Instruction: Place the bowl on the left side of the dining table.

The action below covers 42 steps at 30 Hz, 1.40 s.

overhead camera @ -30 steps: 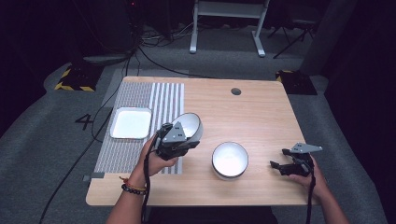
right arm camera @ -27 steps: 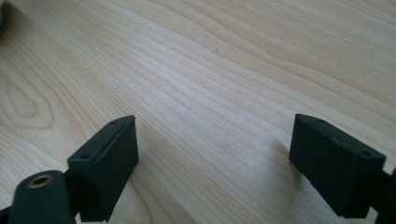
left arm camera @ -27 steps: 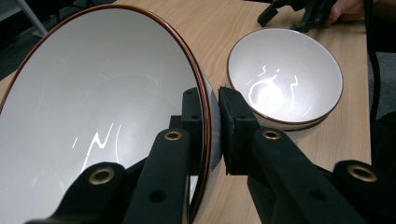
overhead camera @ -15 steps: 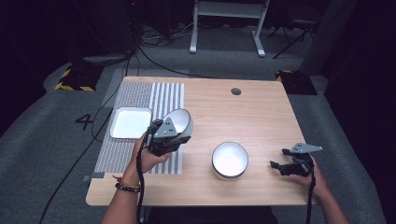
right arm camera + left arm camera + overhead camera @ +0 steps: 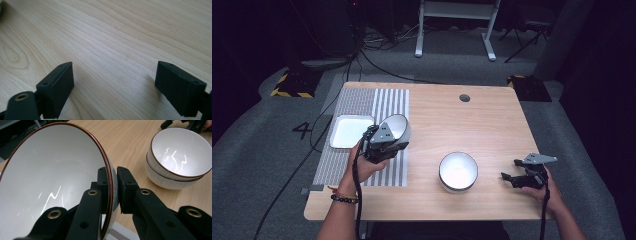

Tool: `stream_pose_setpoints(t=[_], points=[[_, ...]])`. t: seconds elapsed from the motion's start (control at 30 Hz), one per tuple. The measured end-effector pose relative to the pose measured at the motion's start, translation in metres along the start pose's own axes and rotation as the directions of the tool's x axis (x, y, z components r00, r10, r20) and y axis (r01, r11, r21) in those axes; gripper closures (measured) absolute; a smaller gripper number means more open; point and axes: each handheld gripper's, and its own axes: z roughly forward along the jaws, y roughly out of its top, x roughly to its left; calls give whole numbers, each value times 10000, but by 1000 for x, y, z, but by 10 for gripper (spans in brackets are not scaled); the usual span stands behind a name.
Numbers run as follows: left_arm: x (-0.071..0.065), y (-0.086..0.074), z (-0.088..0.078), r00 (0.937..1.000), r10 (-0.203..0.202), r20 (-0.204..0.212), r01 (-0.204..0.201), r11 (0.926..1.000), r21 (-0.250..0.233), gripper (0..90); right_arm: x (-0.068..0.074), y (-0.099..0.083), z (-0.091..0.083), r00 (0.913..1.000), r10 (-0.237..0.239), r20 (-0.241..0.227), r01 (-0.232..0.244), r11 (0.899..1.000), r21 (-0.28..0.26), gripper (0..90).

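Bowl (image 5: 395,128) with the brown rim is now above the striped mat (image 5: 387,107), just beside the white square tray (image 5: 348,131); one second ago it was nearer to the stacked bowls (image 5: 458,171) in the middle of the table (image 5: 472,125). The left gripper (image 5: 384,142) clamps its wall, one jaw inside and one outside, and holds it tilted. It seems the bowl is being carried toward the tray side. The right gripper (image 5: 512,178) rests low near the table's right edge, jaws spread and empty, unmoved.
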Motion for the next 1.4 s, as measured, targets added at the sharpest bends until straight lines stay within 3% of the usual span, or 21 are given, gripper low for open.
stream_pose_setpoints(t=[0.1, 0.27, 0.47, 0.6, 0.63, 0.7, 0.73, 0.77, 0.83, 1.4], points=[[3, -3, 0, 9997, -222, -35, 222, 9997, -139, 811, 0, 0, 0, 10000, -8, -1, 8, 10000, -7, 157], [10, -6, -2, 9996, -105, -243, 107, 9999, 64, 811, 0, 0, 0, 10000, -29, -21, 29, 10000, 1, 157], [18, -9, -5, 9985, -380, -398, 385, 9992, 100, 811, 0, 0, 0, 10000, -17, -3, 17, 10000, -8, 157], [24, -10, -6, 9978, -278, -595, 288, 9994, 165, 811, 0, 0, 0, 10000, -16, -2, 16, 10000, -6, 157], [24, -10, -6, 9973, -456, -584, 464, 9988, 124, 811, 0, 0, 0, 10000, -29, -9, 29, 10000, -15, 157], [27, -11, -7, 9975, -360, -611, 373, 9991, 200, 811, 0, 0, 0, 10000, -6, -2, 6, 10000, -5, 157], [27, -11, -6, 9968, -511, -614, 520, 9986, 136, 811, 0, 0, 0, 10000, -2, -1, 2, 10000, -3, 157], [29, -11, -7, 9969, -352, -704, 370, 9990, 245, 811, 0, 0, 0, 10000, -11, -4, 11, 10000, -9, 157], [31, -11, -7, 9967, -495, -649, 511, 9984, 236, 811, 0, 0, 0, 10000, -20, 3, 20, 10000, -2, 157], [55, -13, -8, 9886, -888, -1219, 956, 9941, 510, 811, 0, 0, 0, 10000, -30, -1, 30, 10000, -6, 157]])
